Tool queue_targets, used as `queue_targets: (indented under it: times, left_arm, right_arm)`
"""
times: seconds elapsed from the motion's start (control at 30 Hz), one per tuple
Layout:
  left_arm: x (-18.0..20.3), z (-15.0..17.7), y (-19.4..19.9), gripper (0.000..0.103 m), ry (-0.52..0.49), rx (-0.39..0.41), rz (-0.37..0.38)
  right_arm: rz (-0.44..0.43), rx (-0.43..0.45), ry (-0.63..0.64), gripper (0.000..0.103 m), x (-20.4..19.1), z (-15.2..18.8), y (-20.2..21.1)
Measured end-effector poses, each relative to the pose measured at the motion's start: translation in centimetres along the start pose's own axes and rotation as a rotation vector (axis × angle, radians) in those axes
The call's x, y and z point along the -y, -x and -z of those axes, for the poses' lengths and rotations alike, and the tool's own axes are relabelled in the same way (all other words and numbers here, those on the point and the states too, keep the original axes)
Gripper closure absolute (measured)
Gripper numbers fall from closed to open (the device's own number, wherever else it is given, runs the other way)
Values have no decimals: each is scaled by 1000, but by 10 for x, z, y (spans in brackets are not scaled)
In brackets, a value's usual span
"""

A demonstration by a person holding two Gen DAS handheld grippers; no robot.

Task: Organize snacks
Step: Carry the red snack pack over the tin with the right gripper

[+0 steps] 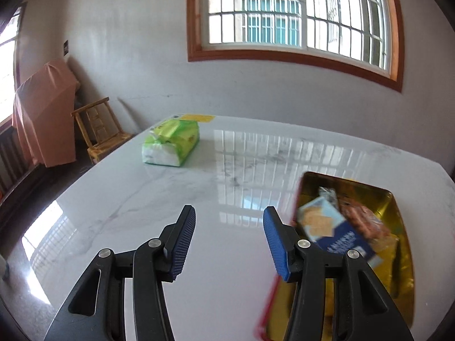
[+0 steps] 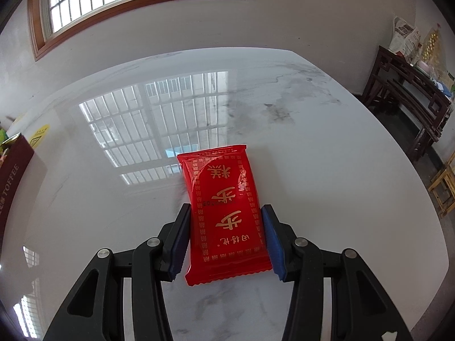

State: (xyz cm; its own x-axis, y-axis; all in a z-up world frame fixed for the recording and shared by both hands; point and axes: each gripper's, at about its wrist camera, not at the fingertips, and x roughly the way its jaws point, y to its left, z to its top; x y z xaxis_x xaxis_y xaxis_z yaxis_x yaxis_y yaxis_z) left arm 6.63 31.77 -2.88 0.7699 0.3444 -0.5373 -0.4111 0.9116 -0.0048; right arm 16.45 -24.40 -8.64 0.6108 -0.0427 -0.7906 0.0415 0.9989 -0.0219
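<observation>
My left gripper is open above the white marble table, with nothing between its blue pads. To its right lies a gold tin with a red rim. It holds a blue cracker box and brown wrapped snacks. In the right wrist view my right gripper is shut on a red snack packet with gold characters, both pads pressing its long sides. The packet's far end reaches out over the table.
A green and white tissue pack lies far left on the table, a yellow label behind it. A dark red toffee box stands at the left edge of the right wrist view. A wooden chair and dark furniture stand beyond the table.
</observation>
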Motion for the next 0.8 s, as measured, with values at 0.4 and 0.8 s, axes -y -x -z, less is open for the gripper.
queue_targets:
  times: [0.4,0.8]
  left_arm:
    - [-22,18,-32,52,36,6,-20]
    - [-31,23,-43,43,102,-27,8]
  right_arm:
    - [-12,8,15,58,-22,12,8]
    - [-46,2,36,58,-53,14,12]
